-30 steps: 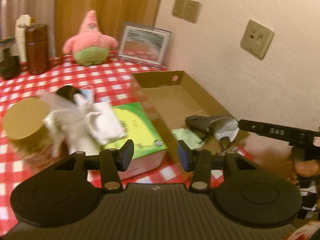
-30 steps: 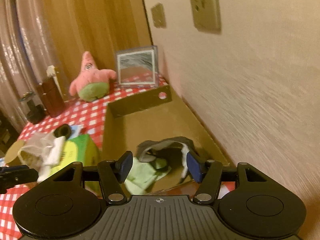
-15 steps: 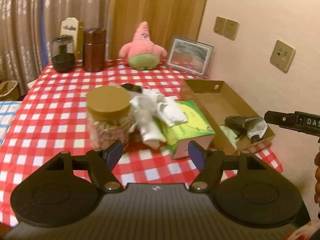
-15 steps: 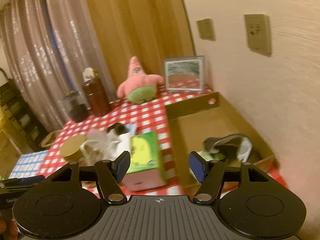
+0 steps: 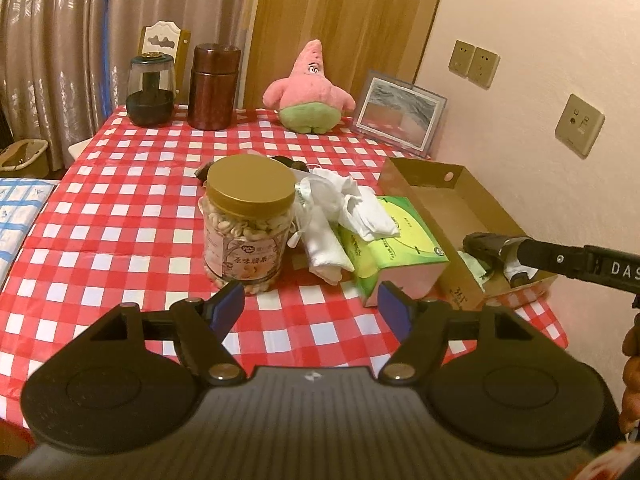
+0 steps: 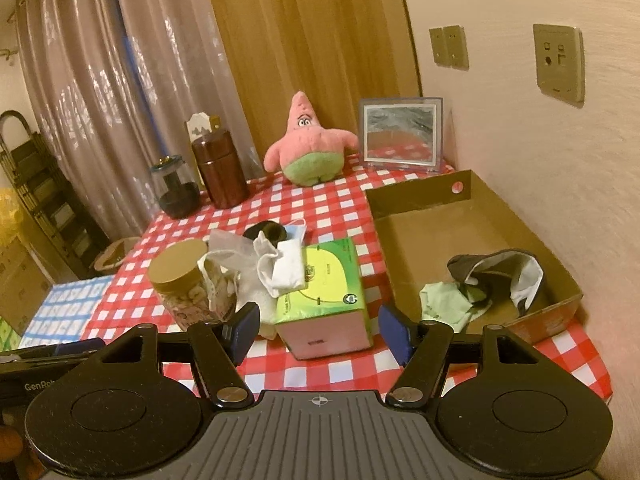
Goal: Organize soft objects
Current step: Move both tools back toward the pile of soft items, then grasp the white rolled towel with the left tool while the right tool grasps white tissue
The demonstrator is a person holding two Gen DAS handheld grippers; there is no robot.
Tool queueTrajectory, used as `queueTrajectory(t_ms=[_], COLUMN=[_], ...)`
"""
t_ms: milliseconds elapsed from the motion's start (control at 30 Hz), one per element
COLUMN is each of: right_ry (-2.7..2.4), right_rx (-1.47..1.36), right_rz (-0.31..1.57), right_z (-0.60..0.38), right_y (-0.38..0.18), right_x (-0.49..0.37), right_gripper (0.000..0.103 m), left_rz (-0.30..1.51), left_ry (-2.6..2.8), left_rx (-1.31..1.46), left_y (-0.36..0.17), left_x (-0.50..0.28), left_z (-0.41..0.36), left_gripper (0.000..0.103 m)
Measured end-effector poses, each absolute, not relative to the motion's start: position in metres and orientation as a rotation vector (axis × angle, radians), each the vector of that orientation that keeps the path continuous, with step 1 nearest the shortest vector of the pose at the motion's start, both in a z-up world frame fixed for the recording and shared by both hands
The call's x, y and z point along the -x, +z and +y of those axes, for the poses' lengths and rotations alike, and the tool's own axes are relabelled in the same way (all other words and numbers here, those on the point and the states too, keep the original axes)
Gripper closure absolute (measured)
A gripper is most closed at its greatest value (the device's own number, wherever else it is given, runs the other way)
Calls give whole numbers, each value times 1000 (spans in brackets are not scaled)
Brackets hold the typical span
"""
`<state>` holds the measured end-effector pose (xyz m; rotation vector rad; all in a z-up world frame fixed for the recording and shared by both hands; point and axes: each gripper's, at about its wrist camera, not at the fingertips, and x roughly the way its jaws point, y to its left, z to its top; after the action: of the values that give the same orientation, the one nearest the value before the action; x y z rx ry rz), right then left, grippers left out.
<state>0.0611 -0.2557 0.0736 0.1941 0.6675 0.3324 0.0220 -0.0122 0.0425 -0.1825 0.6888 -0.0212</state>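
Note:
A cardboard tray point(image 6: 420, 196) point(image 5: 416, 172) stands at the table's right edge. It holds a dark grey pouch point(image 6: 496, 276) and a pale green cloth point(image 6: 442, 306). White socks and cloths point(image 5: 340, 216) point(image 6: 276, 268) lie heaped between a nut jar point(image 5: 248, 224) point(image 6: 188, 284) and a green tissue box point(image 5: 400, 248) point(image 6: 324, 288). A pink starfish plush point(image 5: 310, 90) point(image 6: 308, 144) sits at the back. My left gripper point(image 5: 310, 306) and right gripper point(image 6: 318, 330) are both open and empty, held back over the table's near edge.
A brown canister point(image 5: 214, 86), a dark glass jar point(image 5: 151, 94) and a picture frame point(image 5: 400, 114) stand along the back of the red checked tablecloth point(image 5: 120, 208). A wall point(image 6: 540, 160) with sockets runs along the right. A dark object and a face mask point(image 6: 298, 230) lie behind the cloths.
Both grippers have pulled back and up from the tray and tissue box, and their jaws have opened wider. The pouch and green cloth stay in the tray.

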Motion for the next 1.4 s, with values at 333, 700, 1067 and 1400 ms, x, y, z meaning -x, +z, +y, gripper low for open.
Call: queueTrajectory(t_ms=[333,700,1067,1400], right_ry=[350,438,472,465], right_rx=[-160,-13,106,76], right_rz=[679,671,671,676], right_z=[-246,-221,-206,-206], right_y=[64,51,29,12], right_x=[-76,-107,-152,-182], right_gripper=[37,37,37,37], left_rz=[686,736,742,730], left_ry=[-18,-52,-86,-32], left_rx=[149,140,205,322], left_y=[29,5,-23,-54], left_x=[-35,-68,-110,-143], left_z=[-16,-19,-23,-25], left_gripper=[33,33,46,61])
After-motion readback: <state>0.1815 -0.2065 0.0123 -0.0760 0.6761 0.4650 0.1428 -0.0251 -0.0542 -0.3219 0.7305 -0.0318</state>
